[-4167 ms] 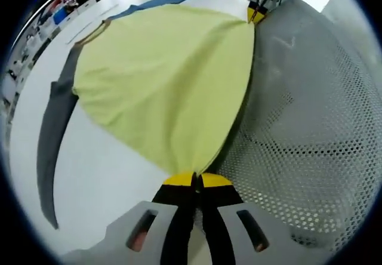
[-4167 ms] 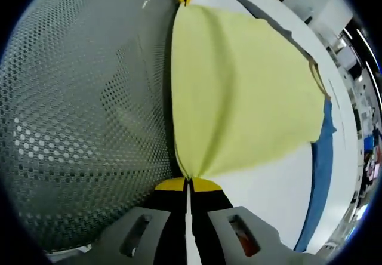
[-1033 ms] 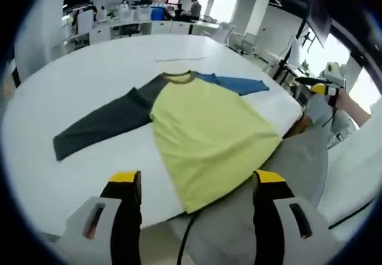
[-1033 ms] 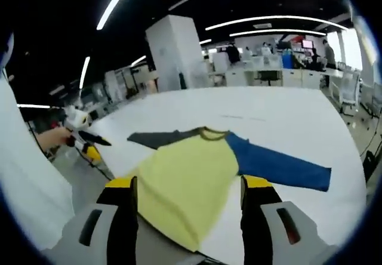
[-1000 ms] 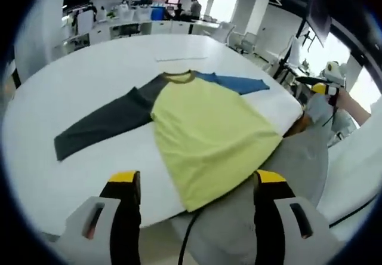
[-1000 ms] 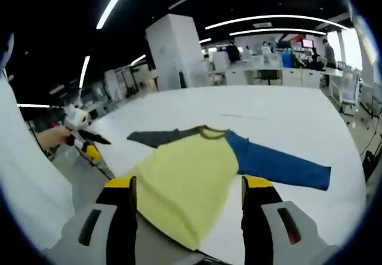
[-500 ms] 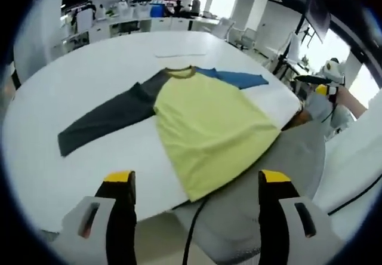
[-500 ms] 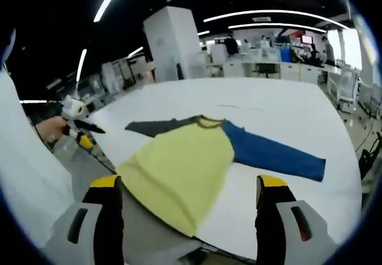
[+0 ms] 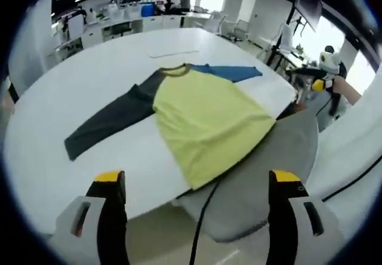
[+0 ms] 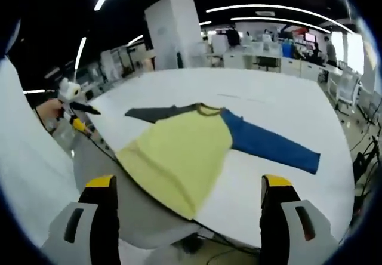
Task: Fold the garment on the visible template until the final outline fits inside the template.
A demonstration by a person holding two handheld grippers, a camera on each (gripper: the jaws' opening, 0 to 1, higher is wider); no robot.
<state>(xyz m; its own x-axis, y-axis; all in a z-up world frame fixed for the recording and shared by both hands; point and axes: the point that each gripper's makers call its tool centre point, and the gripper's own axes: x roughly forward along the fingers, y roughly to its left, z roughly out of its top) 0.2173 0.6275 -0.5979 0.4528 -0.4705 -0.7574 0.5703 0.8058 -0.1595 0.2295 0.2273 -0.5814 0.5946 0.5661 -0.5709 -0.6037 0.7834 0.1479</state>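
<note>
Both grippers [image 9: 197, 187] [image 10: 188, 193] spread wide above garment [image 9: 203, 113].

1. A big white table [image 9: 71, 92] with a round edge stands in a large open office.
2. Long bright light strips [image 10: 274, 8] run across the dark ceiling.
3. A wide white pillar [image 10: 170, 35] stands behind the table.
4. Far back are rows of white desks [image 9: 137, 23] with people at them; they are too small to tell more.
5. Bright windows [image 9: 325, 35] let in daylight on one side.
6. A grey chair back with small holes [image 9: 262, 175] sits at the table's near edge.
7. The floor [image 9: 155, 241] below is pale.
</note>
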